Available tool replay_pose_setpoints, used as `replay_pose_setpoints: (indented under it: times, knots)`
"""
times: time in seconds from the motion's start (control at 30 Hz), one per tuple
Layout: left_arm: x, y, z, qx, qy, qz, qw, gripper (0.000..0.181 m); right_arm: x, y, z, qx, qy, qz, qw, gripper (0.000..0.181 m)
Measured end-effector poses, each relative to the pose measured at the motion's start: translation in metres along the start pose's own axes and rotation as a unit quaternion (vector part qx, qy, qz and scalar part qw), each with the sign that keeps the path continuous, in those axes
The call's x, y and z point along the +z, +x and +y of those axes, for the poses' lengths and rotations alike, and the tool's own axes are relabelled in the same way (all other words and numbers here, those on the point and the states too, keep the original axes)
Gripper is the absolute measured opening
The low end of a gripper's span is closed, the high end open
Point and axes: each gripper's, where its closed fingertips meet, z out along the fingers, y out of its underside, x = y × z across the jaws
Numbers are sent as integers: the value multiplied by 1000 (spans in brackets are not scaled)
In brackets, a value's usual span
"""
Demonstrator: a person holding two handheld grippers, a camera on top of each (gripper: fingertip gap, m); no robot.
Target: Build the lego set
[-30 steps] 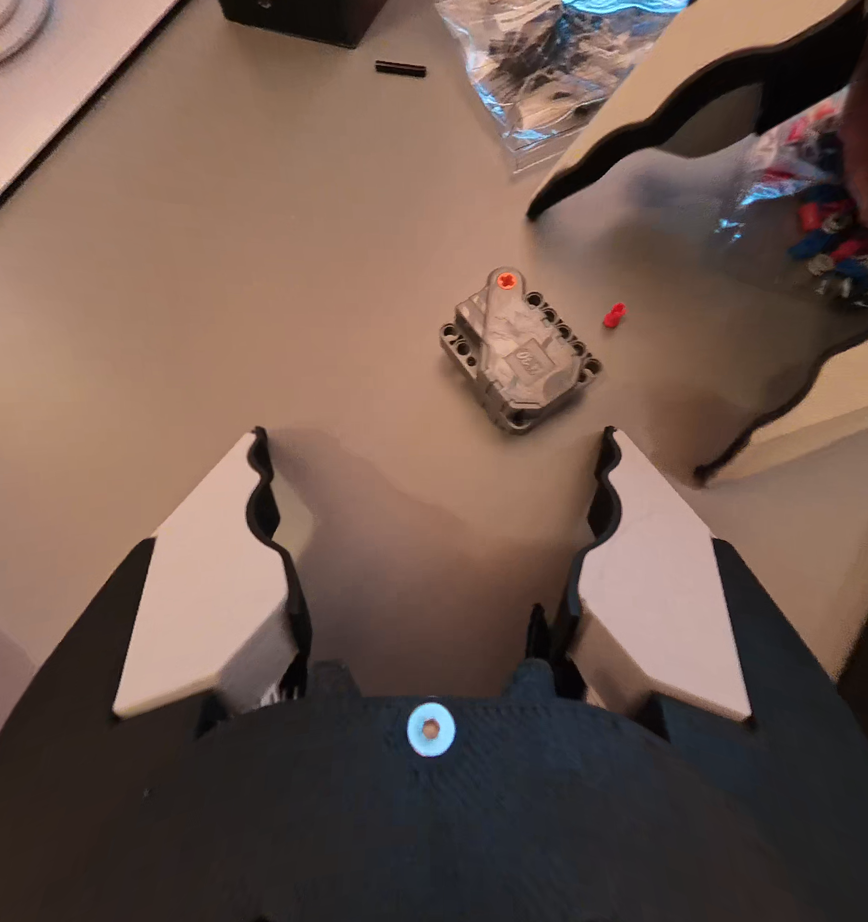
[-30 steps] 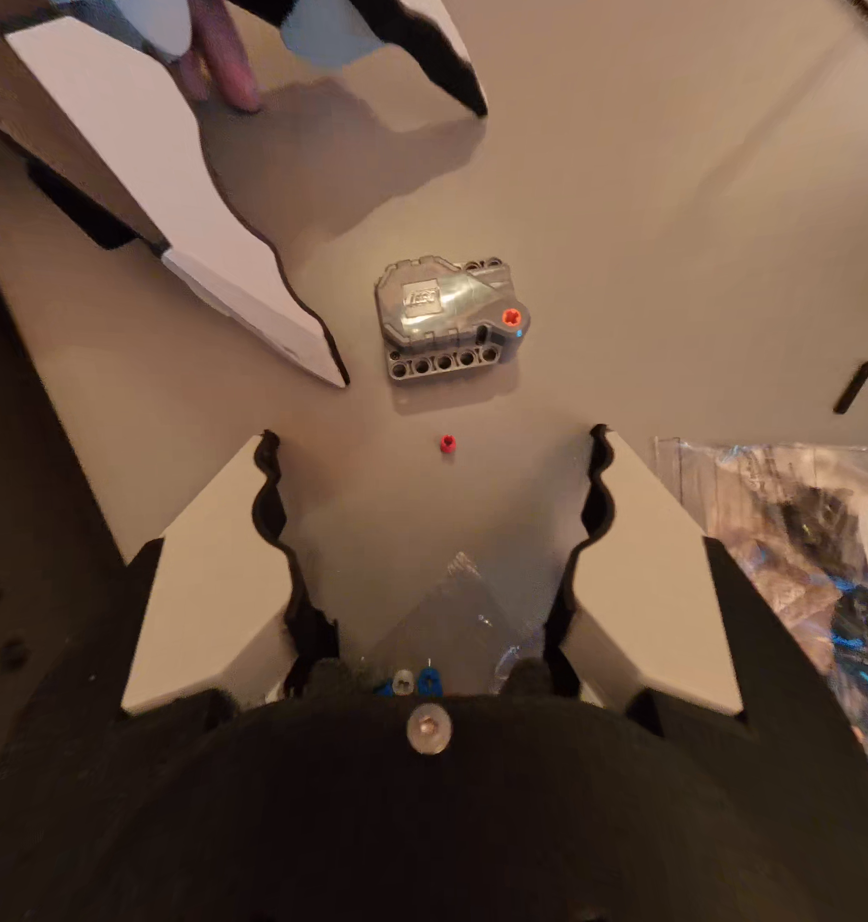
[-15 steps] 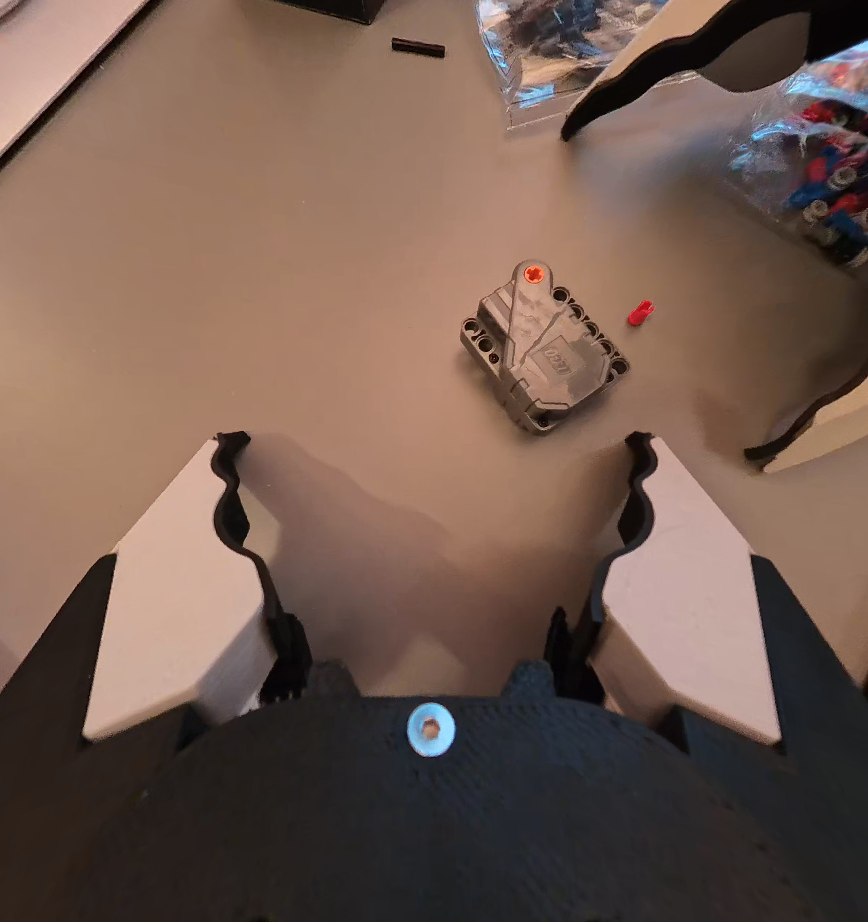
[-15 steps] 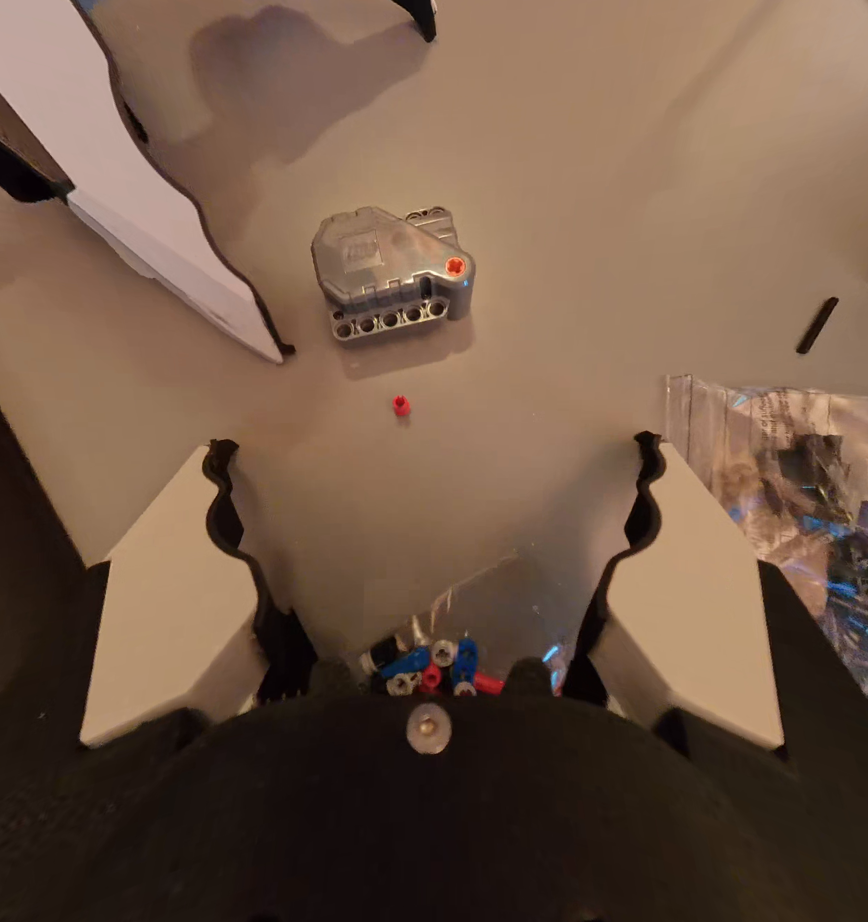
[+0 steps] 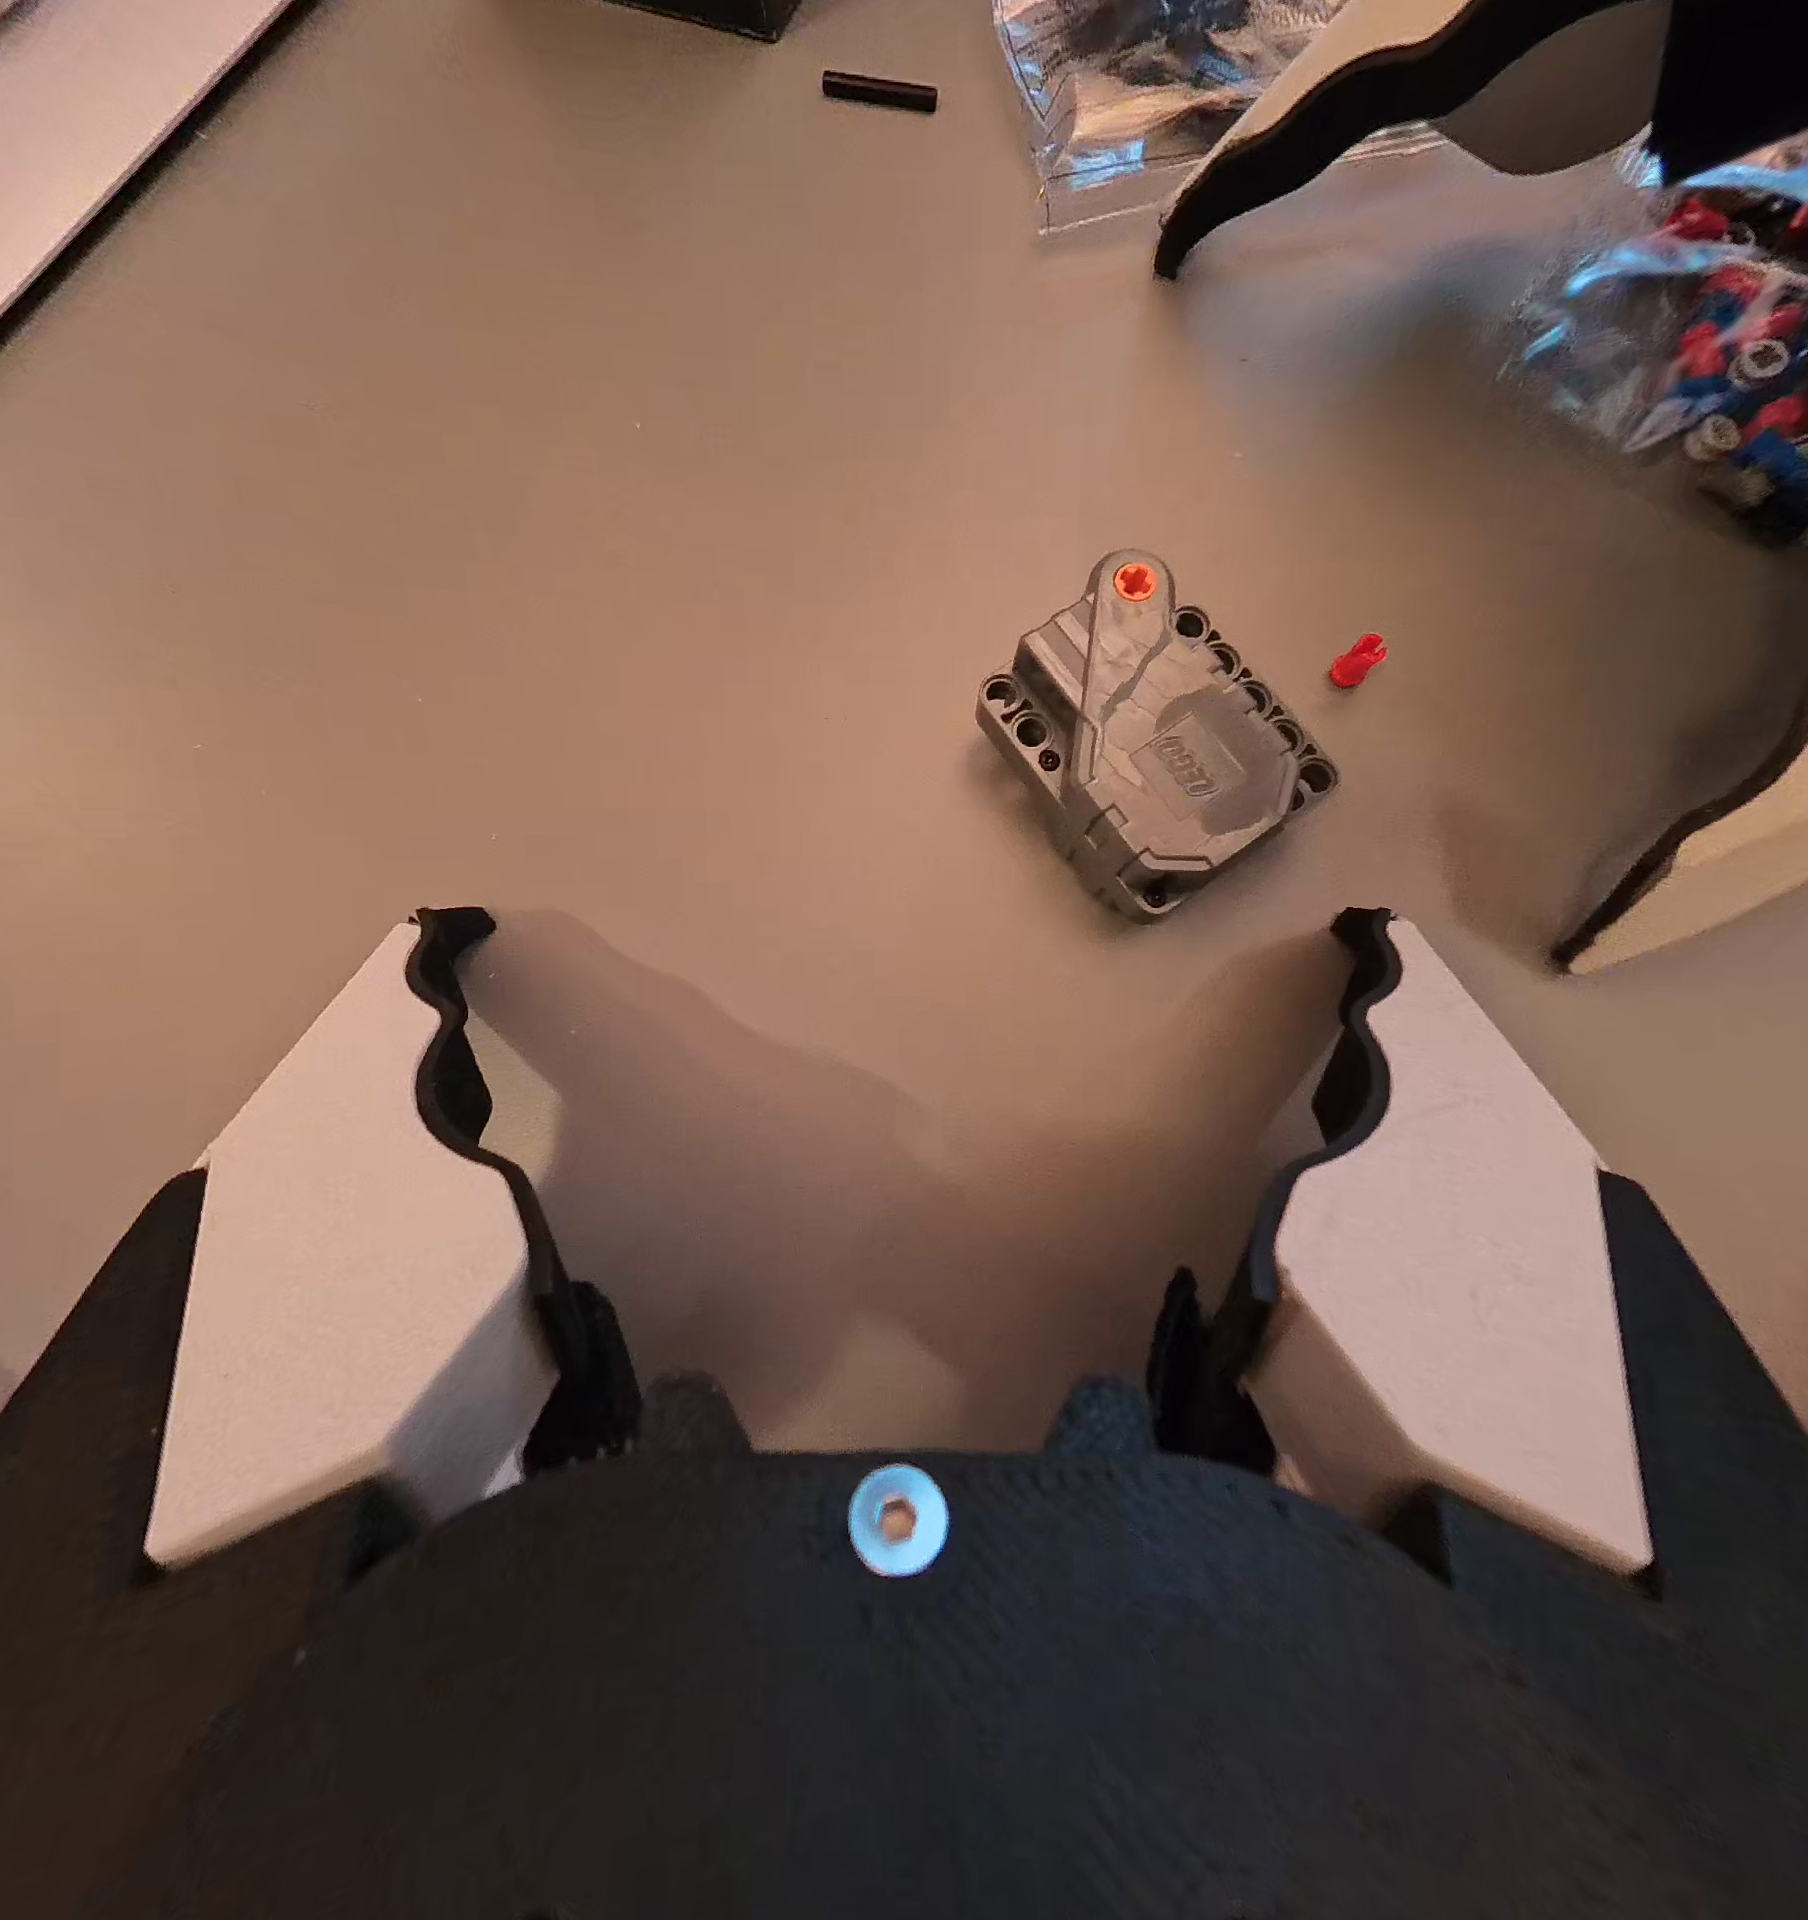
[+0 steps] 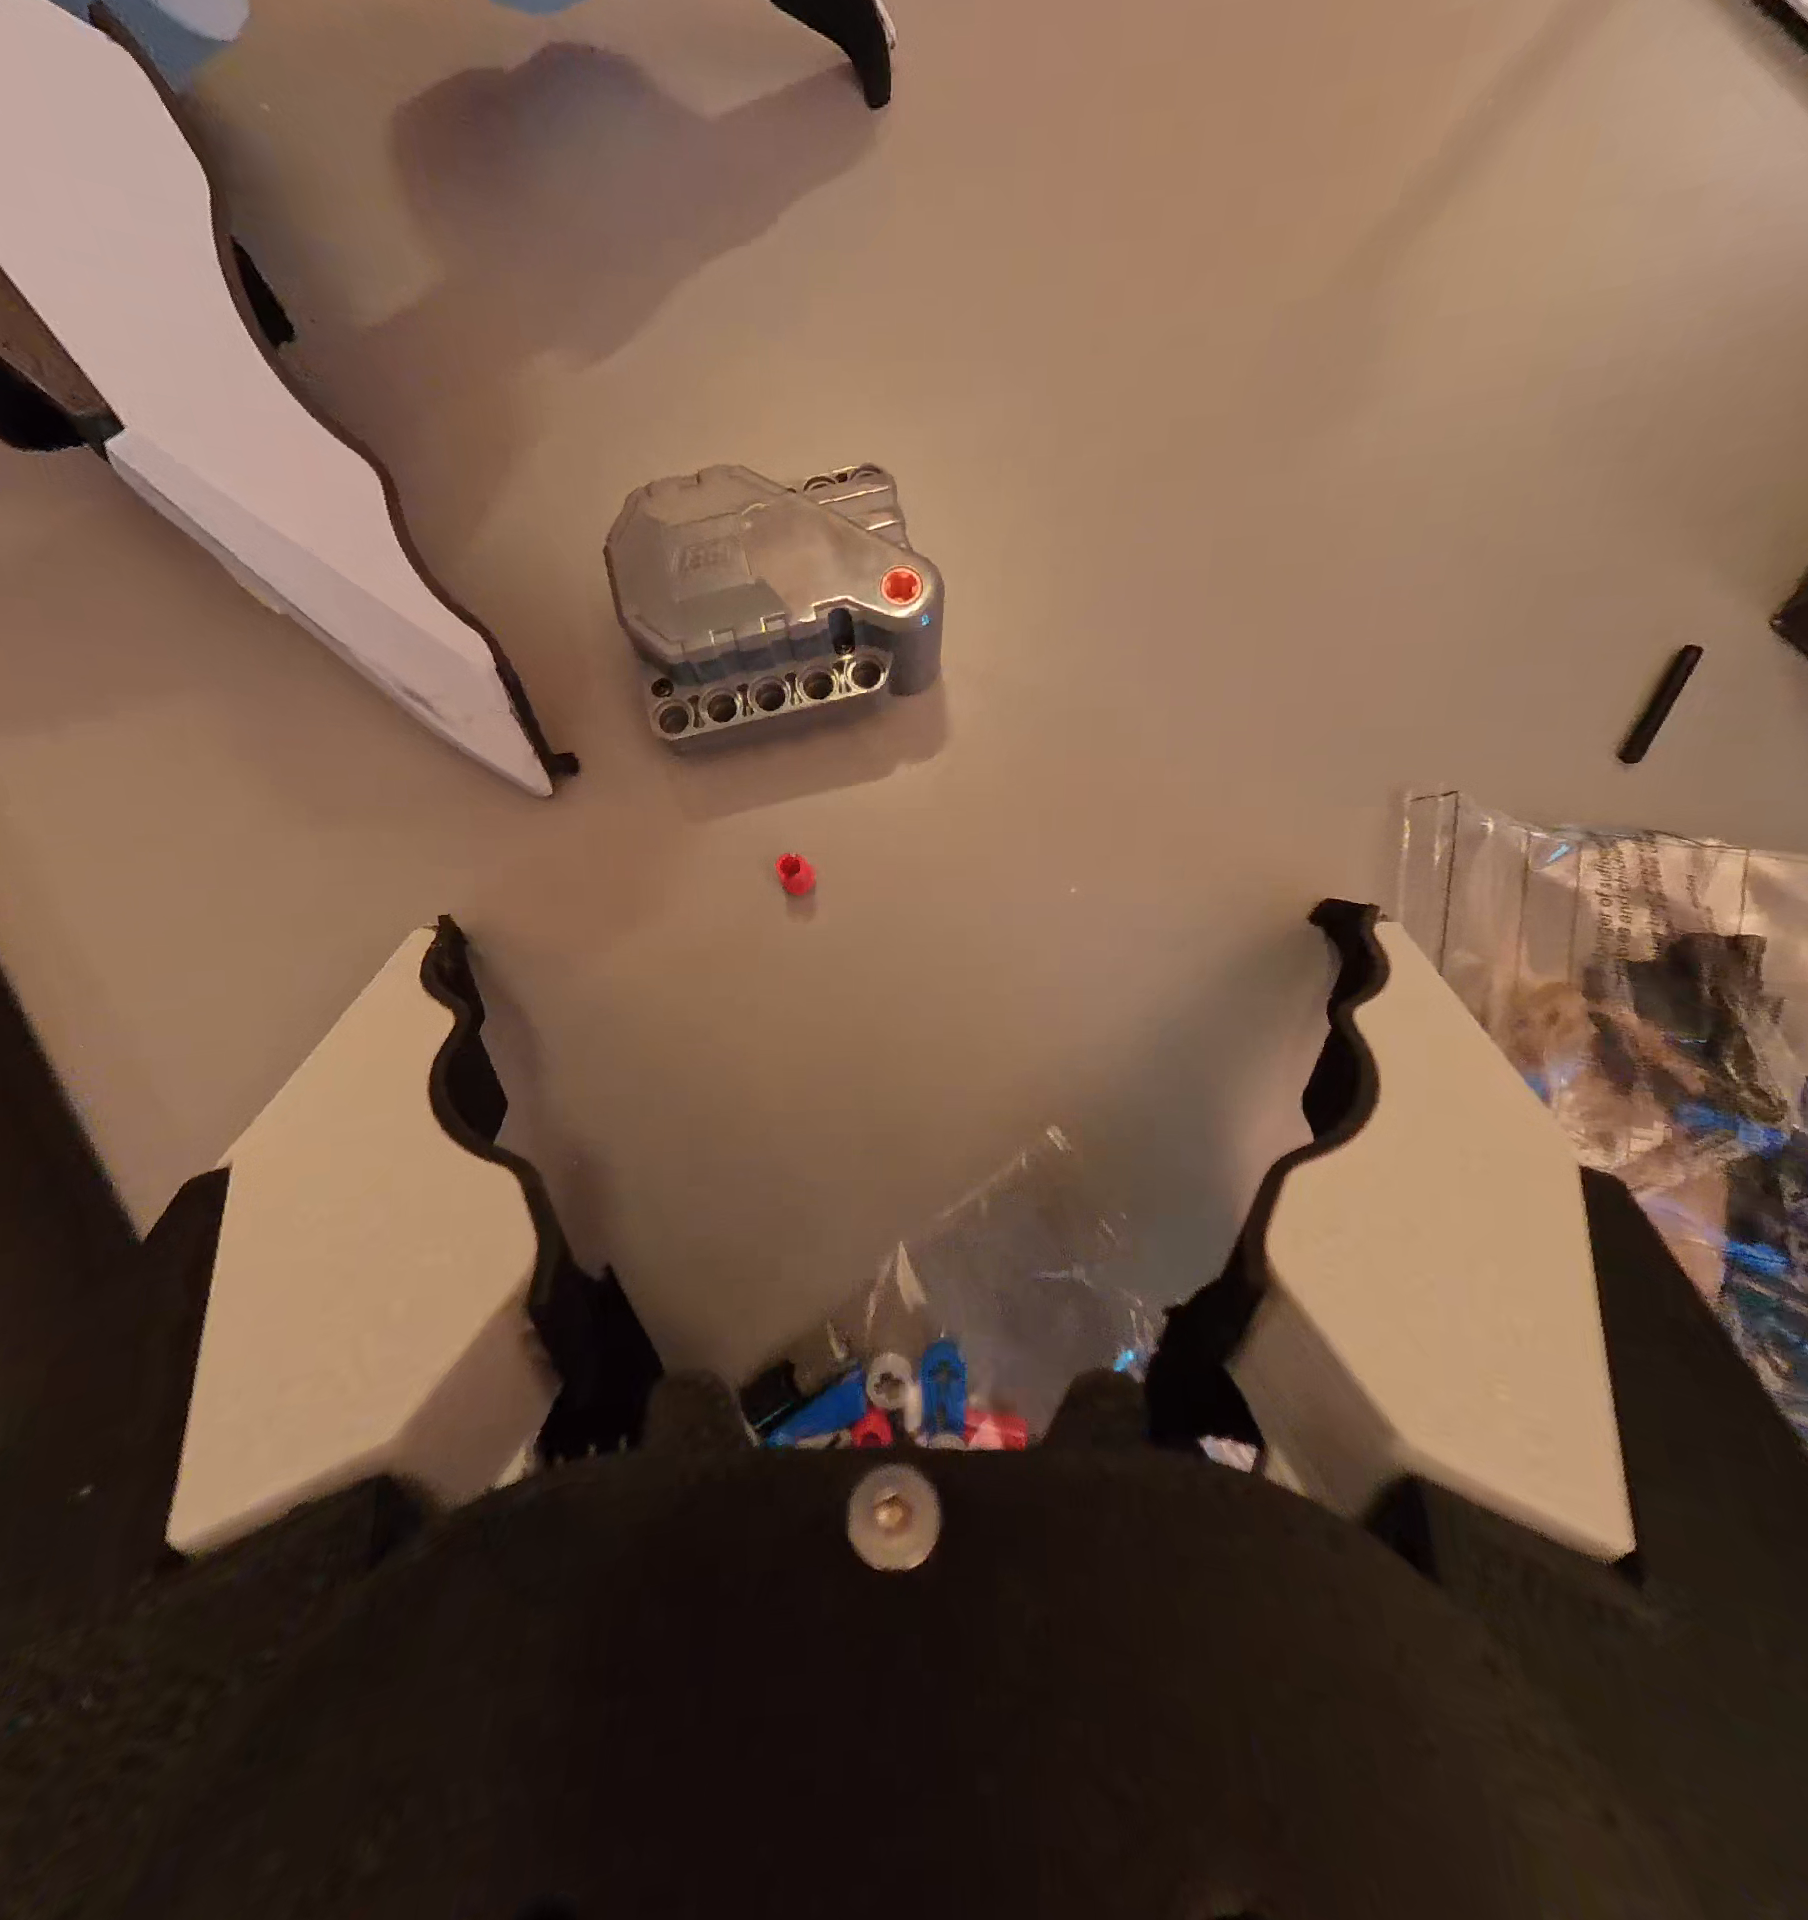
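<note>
Two white fingers of the left gripper [image 5: 900,920] are seen spread wide and empty above the grey tabletop [image 5: 526,540] in the left wrist view, with the grey lego motor block [image 5: 1154,748] lying flat just ahead of them, a small red pin [image 5: 1357,661] near its right side, and a bag of small parts [image 5: 1710,384] farther right. From the right wrist view, the right gripper [image 6: 905,914] is likewise shown spread and empty, the red pin lying between it and the block, apart from both.
</note>
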Motion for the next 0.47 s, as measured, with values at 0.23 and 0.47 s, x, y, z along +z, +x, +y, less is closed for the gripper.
replay_pose_setpoints:
  times: [0.23,0.47]
  knots:
    - [1,0,-1,-2,2,0,1000,158,1,-1,-1,2,12,-1,1000,156]
    - [4,-2,-2,-3,3,-2,1000,158,3,-1,-4,3,22,0,1000,156]
